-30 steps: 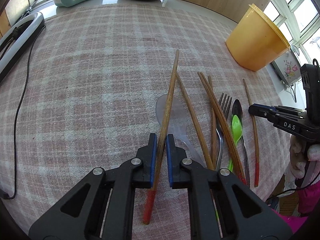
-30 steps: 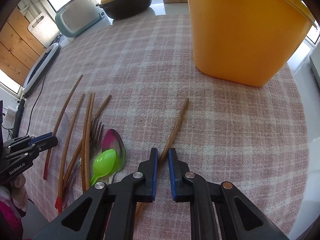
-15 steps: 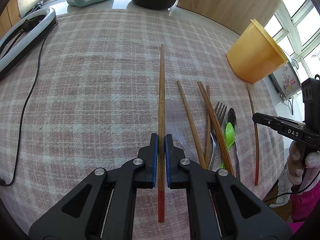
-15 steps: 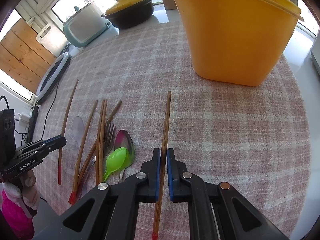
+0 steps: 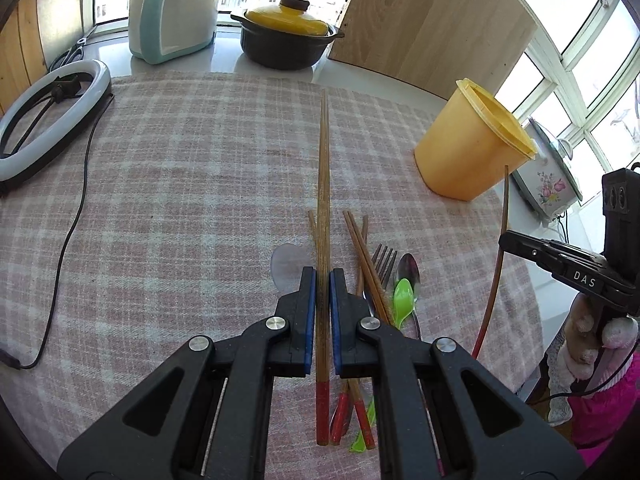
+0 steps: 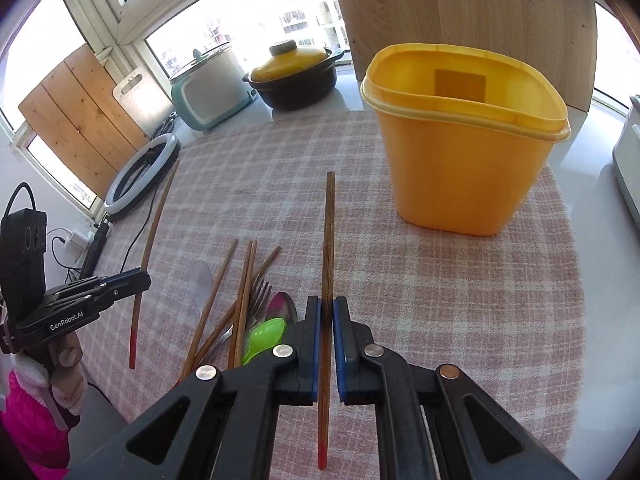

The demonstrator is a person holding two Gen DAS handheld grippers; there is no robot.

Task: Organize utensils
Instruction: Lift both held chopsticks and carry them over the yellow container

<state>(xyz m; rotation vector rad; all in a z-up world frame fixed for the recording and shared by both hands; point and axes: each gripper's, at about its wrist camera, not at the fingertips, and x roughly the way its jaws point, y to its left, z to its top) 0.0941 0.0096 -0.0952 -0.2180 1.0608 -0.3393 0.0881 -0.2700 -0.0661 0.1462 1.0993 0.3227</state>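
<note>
- Now the left hand-held gripper point(image 5: 322, 280) is clenching a chopstick point(image 5: 322, 184) pointing toward 12 o'clock.
- Loose utensils point(image 6: 248, 300) are lying on the worktop point(image 6: 460, 280).
- Right hand-held gripper point(image 6: 327, 312) is clenching a second chopstick point(image 6: 329, 240); the yellow container point(image 6: 464, 160) is standing at 1 o'clock.

Left wrist view looks forward over the plaid tablecloth point(image 5: 180, 200), yellow bin point(image 5: 472, 152) far right. Right wrist view faces the same way from further right, that bin point(image 6: 464, 152) near. Both share the utensil pile point(image 5: 380, 276) point(image 6: 248, 300) and each other's gripper at frame edge.
</note>
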